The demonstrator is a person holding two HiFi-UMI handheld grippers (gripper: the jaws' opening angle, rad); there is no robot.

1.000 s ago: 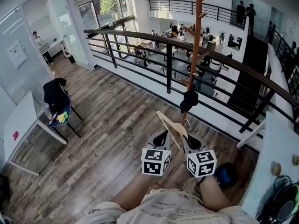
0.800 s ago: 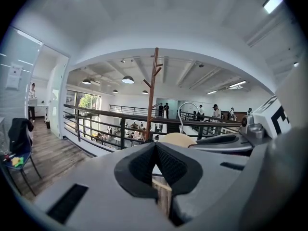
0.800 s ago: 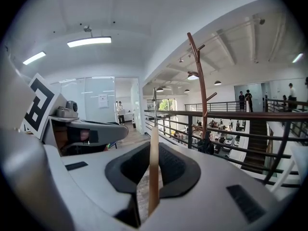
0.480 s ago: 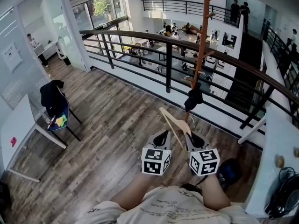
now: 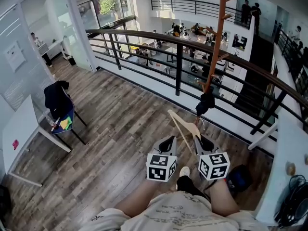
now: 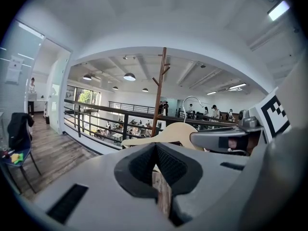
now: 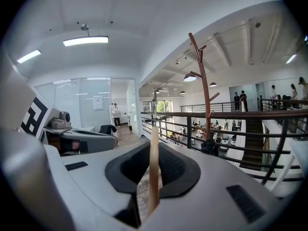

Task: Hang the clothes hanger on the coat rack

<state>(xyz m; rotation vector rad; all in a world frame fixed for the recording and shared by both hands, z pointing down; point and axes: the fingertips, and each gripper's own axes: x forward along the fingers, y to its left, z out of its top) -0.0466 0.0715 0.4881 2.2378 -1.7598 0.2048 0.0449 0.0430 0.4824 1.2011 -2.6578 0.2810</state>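
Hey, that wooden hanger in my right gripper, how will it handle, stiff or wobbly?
The hanger looks like solid wood, so it is probably stiff and fairly light. The right gripper pinches its thin flat body between the jaws, so it may pivot in the grip. Its wire hook looks slender and could twist or snag.

head: steeply down | gripper views: forward, near-level | shared: coat rack

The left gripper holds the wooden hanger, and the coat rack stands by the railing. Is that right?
No. The right gripper holds the hanger, as the right gripper view shows; the left gripper is empty. The coat rack does stand by the railing.
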